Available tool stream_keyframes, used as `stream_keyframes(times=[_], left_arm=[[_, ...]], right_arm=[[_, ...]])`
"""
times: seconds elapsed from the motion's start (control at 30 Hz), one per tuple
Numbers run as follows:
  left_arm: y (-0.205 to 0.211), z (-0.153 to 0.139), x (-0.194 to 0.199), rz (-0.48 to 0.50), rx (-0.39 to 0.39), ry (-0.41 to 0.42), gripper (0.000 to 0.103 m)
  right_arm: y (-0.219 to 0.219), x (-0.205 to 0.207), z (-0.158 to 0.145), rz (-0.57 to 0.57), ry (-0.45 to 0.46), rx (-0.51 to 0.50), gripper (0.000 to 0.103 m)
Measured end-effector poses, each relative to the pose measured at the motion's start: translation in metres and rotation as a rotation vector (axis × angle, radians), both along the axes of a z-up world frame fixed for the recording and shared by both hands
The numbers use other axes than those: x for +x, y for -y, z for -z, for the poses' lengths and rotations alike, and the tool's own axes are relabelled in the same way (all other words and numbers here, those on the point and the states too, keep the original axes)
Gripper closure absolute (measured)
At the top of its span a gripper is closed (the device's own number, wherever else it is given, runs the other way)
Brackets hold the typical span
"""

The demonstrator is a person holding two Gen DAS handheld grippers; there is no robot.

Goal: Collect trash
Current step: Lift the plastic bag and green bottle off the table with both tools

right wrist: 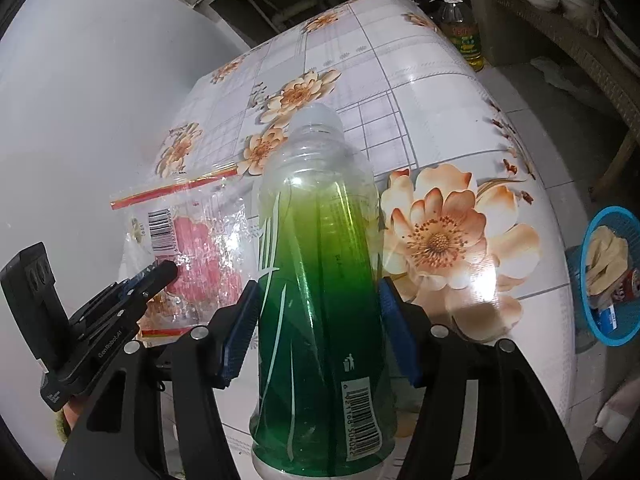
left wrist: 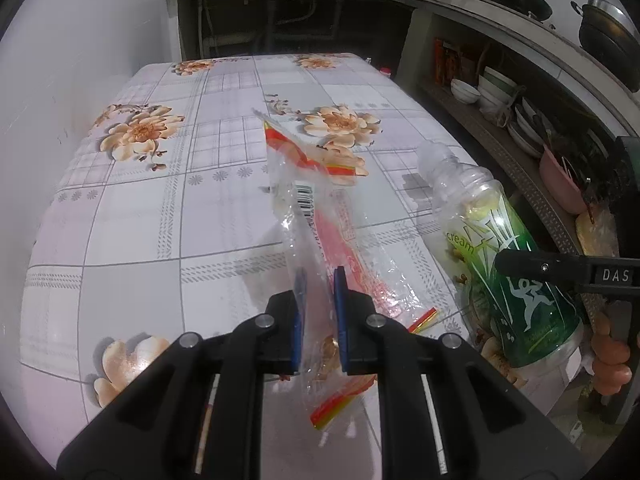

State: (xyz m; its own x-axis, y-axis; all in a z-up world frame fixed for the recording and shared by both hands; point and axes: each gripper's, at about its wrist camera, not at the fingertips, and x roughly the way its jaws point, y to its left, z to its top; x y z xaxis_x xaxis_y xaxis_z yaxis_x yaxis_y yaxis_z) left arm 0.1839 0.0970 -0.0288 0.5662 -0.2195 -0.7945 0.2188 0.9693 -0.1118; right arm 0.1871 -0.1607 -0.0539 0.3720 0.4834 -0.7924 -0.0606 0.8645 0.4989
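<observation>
Two hand-held grippers appear, each pinching one piece of trash above one table. Left gripper (left wrist: 320, 280), at the bottom centre of its own wrist view, has its blue pads nearly pressed together on one clear plastic wrapper (left wrist: 316, 216); the wrapper's long axis runs away from the jaws toward the upper middle of the frame, its red and yellow sealed edge at the far end, with a barcode and pink printing along the middle, and a second red and yellow strip hanging below the jaws. Right gripper (right wrist: 316, 308), at the bottom centre of its wrist view, has its pads spread wide and pressing on both sides of one green plastic bottle (right wrist: 320, 280); the bottle's long axis runs from the lower edge of the frame up to the centre, its clear, capless neck pointing away toward the table's far side and its base nearest the camera, with a barcode on the label at lower right. In the left wrist view the same bottle sits at the right edge, neck tilted to the upper left, with fingers (left wrist: 610, 352) beside it. Beneath both lies the table (right wrist: 440, 80), covered in a grey grid cloth printed with peach flowers. One blue basket (right wrist: 612, 280) sits at the right edge, and one oil bottle (right wrist: 460, 28) stands beyond the table at upper right.
</observation>
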Motion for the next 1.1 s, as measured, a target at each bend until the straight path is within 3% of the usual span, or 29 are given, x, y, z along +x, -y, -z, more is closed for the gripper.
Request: stream_keyframes(times=[0.63, 1.1], left_arm=[[-0.001, -0.002, -0.005, 0.001, -0.015, 0.016, 0.092], [0.003, -0.029, -0.012, 0.055, -0.147, 0.067, 0.097]], right_arm=[[0.016, -0.007, 0.002, 0.051, -0.004, 0.106, 0.047], [0.041, -0.032, 0.001, 0.127, 0.010, 0.210, 0.047]])
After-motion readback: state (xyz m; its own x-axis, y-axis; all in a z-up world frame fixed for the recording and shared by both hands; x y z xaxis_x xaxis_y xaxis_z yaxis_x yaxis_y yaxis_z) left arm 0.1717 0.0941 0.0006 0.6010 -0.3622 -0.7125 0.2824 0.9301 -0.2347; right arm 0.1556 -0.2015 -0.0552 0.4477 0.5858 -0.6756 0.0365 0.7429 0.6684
